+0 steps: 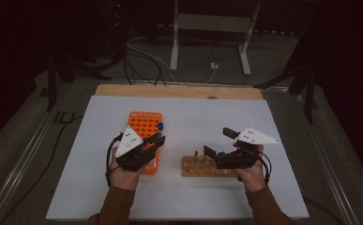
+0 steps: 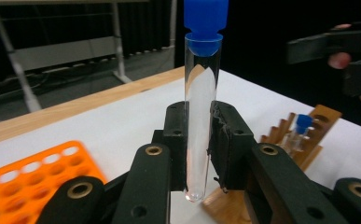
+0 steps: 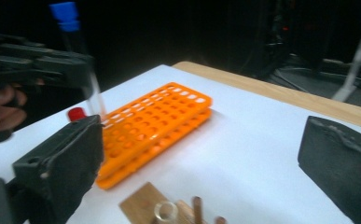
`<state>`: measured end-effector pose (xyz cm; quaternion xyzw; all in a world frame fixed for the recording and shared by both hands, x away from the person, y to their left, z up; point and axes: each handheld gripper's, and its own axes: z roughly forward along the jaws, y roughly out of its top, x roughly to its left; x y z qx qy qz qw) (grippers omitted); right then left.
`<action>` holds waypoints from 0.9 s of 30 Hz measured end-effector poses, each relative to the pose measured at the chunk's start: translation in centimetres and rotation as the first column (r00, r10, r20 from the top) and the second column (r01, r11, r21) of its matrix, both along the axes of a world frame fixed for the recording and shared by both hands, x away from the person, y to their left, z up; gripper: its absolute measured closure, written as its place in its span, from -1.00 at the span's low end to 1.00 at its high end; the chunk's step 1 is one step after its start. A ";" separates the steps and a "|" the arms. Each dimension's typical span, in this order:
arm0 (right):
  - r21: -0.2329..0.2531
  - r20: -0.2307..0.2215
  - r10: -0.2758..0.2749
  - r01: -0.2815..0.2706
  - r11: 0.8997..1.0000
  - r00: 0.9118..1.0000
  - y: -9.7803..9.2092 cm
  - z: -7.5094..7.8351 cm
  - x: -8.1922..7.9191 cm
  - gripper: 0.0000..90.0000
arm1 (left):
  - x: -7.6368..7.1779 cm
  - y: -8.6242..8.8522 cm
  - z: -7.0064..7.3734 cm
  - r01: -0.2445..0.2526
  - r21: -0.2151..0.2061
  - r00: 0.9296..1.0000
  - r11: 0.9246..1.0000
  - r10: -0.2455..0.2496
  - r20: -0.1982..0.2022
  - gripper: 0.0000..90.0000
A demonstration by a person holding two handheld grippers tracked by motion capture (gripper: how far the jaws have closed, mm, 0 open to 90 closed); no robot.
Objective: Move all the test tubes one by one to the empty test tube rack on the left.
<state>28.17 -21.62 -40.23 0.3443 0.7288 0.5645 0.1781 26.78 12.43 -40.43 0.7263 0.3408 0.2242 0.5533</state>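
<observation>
Clamped tight, my left claw holds a clear glass tube upright at the middle of the left gripper view, its blue cap at the top edge. My right claw gapes wide with nothing in it, right of centre in the high view. Below the tube sits an orange plastic rack full of round holes; a wooden rack with pegs lies under the right claw, another blue-capped tube standing in it. A red cap peeks beside the orange rack. Both racks rest on a smooth white table.
</observation>
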 end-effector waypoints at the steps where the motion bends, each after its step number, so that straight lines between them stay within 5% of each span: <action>1: 0.001 0.001 -0.009 0.009 1.000 1.000 -0.3 -0.1 0.0 -1.00 | 0.0 0.5 0.0 -0.011 0.000 1.000 1.000 0.011 0.001 0.72; 12: 0.004 -0.019 -0.068 0.068 0.998 0.997 -2.8 -0.9 -0.3 -1.00 | -0.5 4.0 -1.2 -0.092 0.007 0.995 0.996 0.092 -0.023 0.72; 27: 0.014 -0.038 -0.091 0.091 0.996 0.995 -4.3 -1.9 -0.6 -0.99 | -0.8 6.0 -3.9 -0.140 -0.005 0.987 0.990 0.139 -0.078 0.72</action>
